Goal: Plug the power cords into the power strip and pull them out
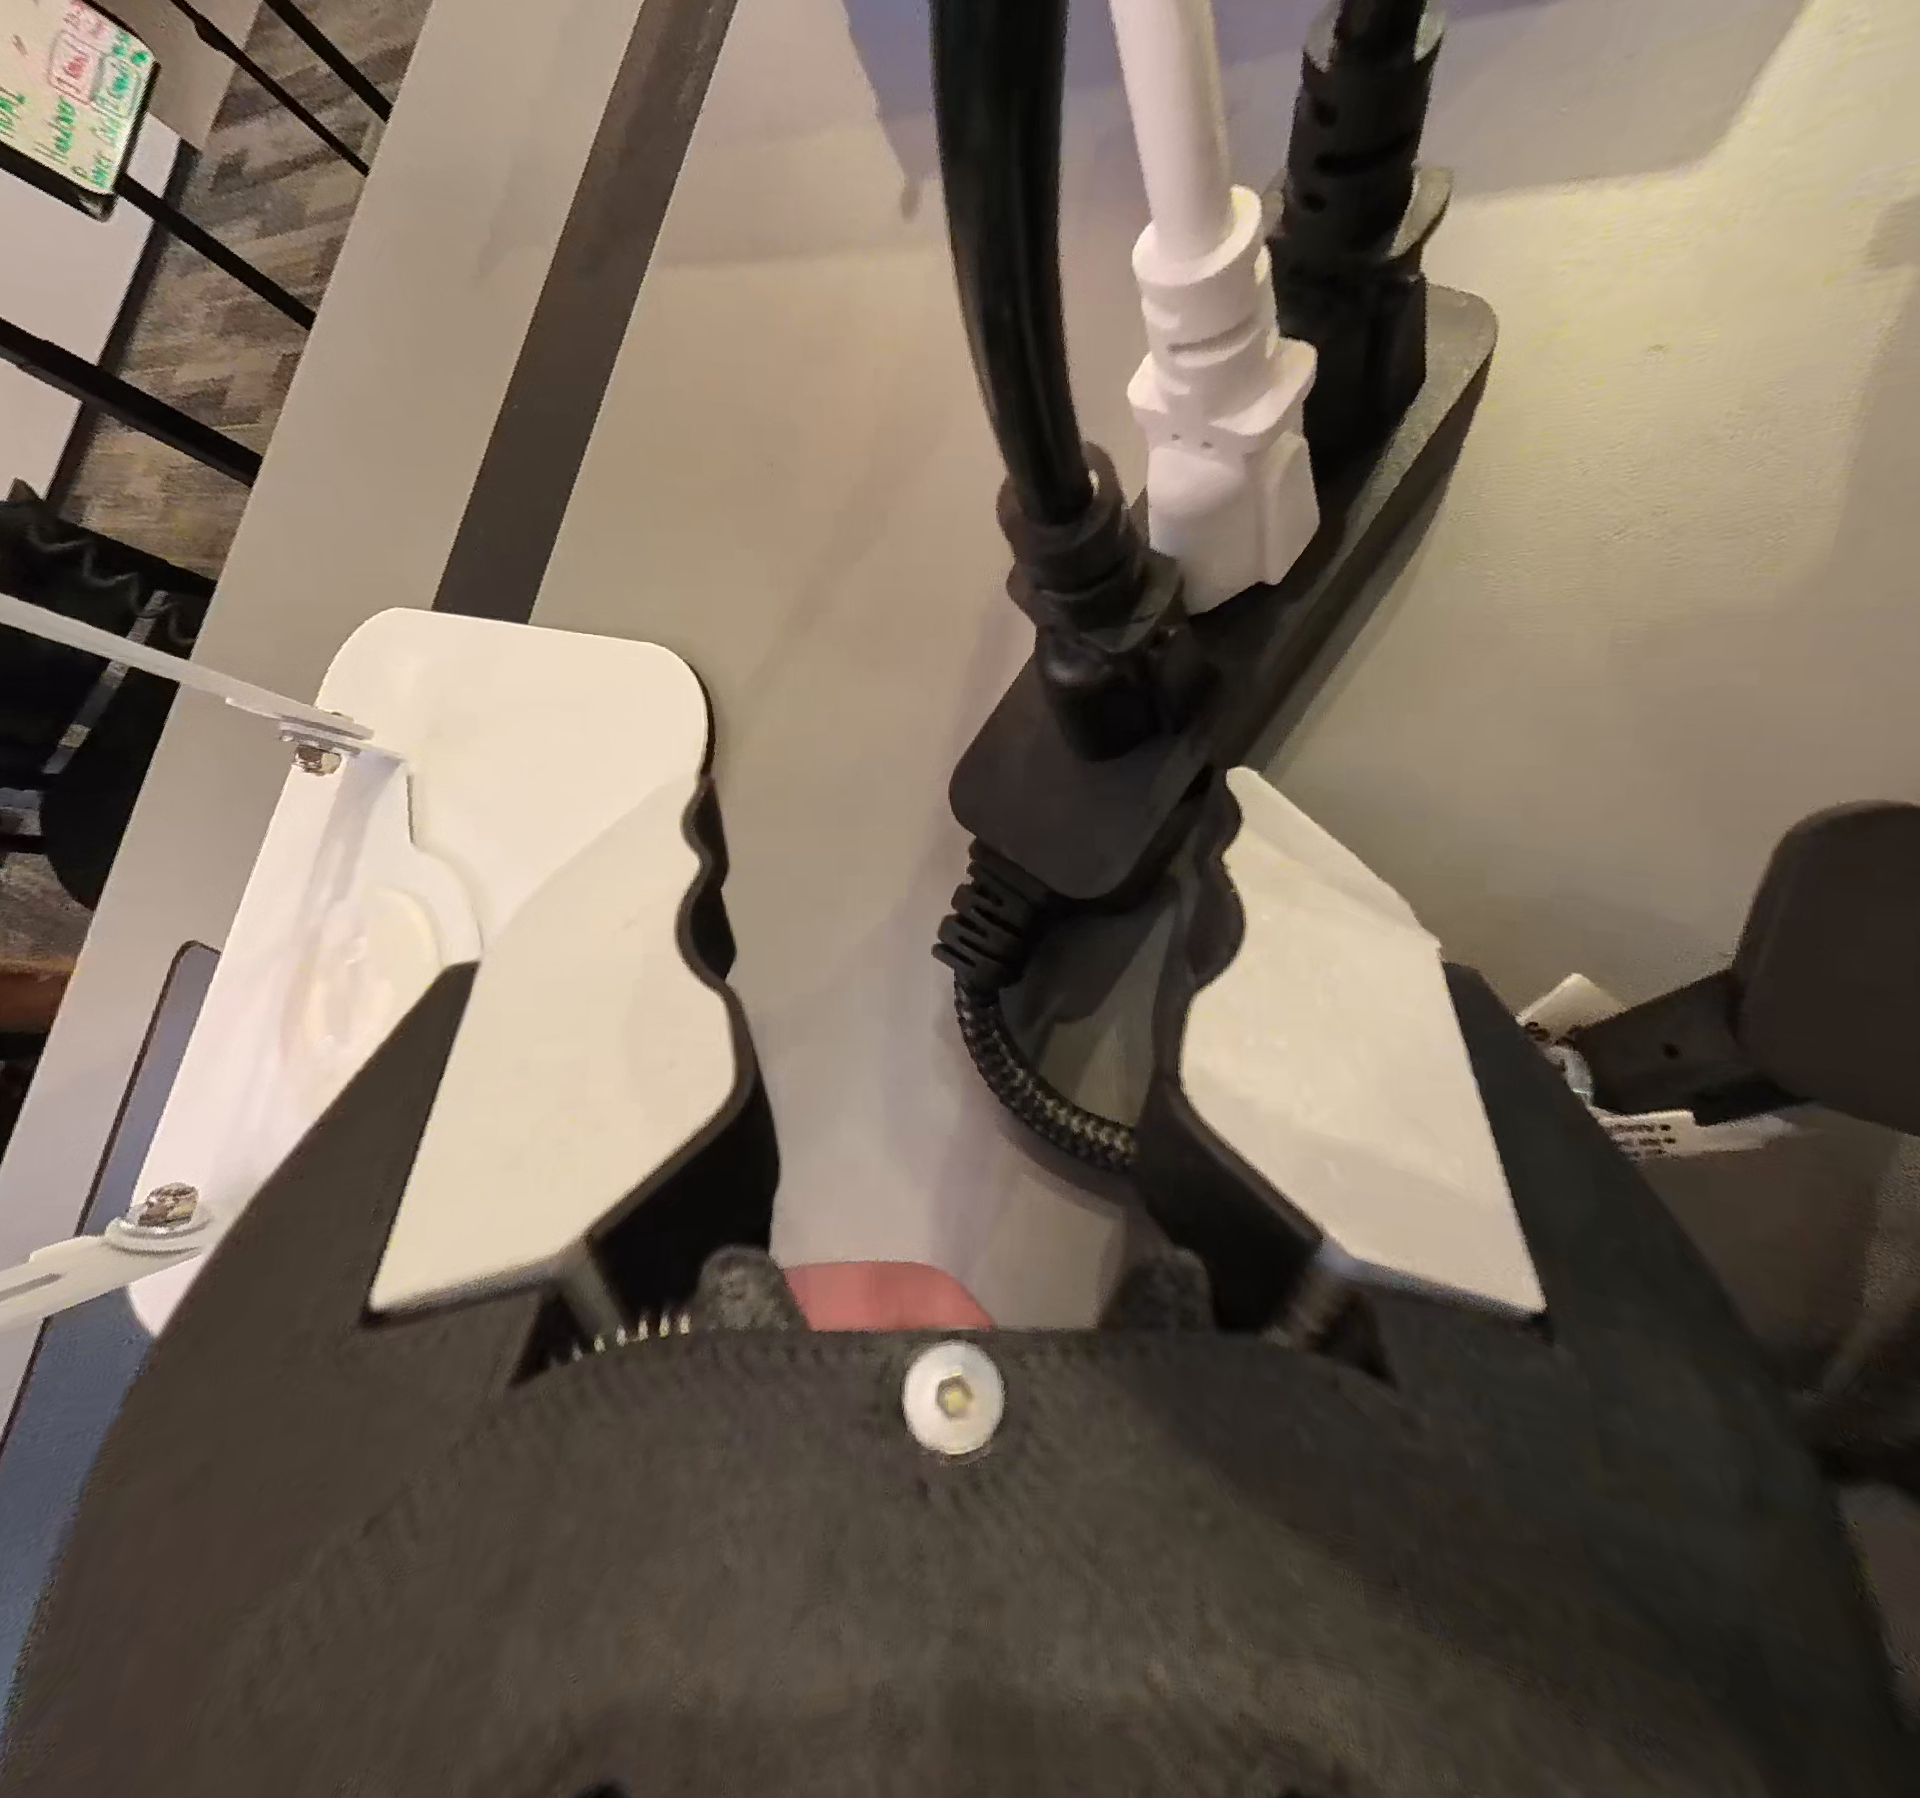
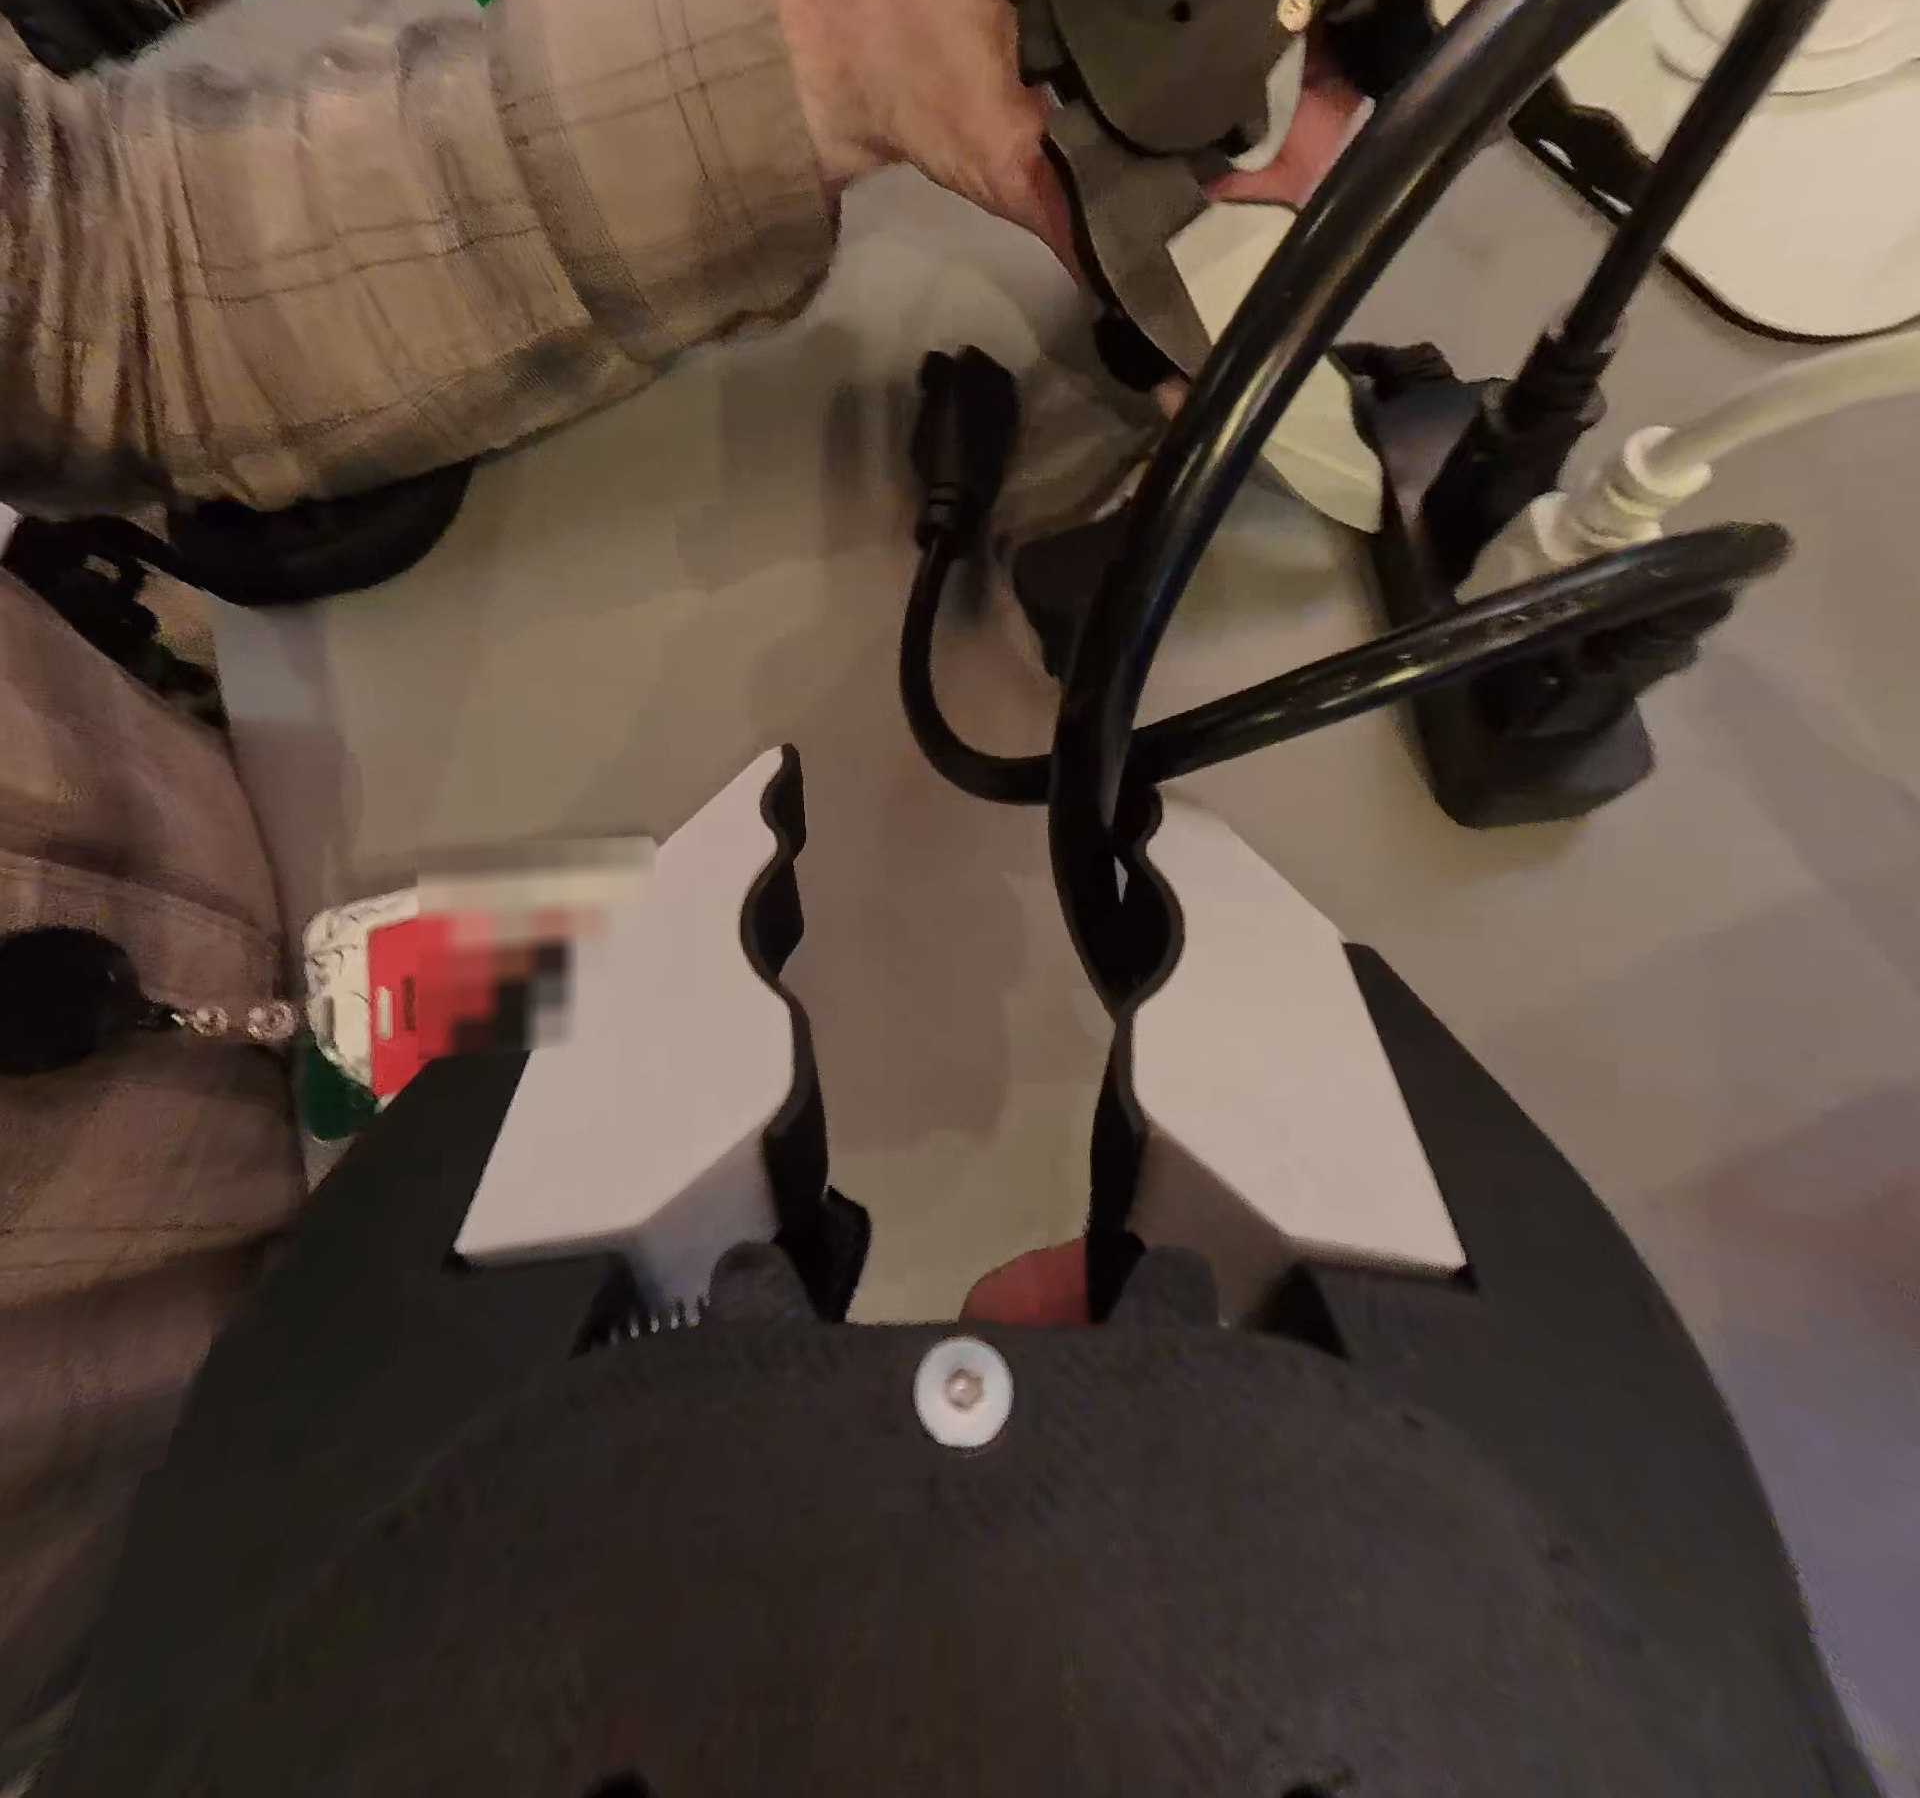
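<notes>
Three cords seated in the strip, both claws standing apart

The left gripper (image 1: pixel 977 875) has its jaws spread, and the near end of the black power strip (image 1: pixel 1340 543) lies just ahead of them, touching the right-hand finger, probably to steady the strip. Beyond it, a black plug (image 1: pixel 1091 626), a white plug (image 1: pixel 1226 470) and a farther black plug (image 1: pixel 1351 221) stand in the sockets. The right gripper (image 2: pixel 966 875) is also parted; a black cord (image 2: pixel 1101 907) lies against its right finger without being pinched, and I'd guess it is about to be gripped for a pull.
</notes>
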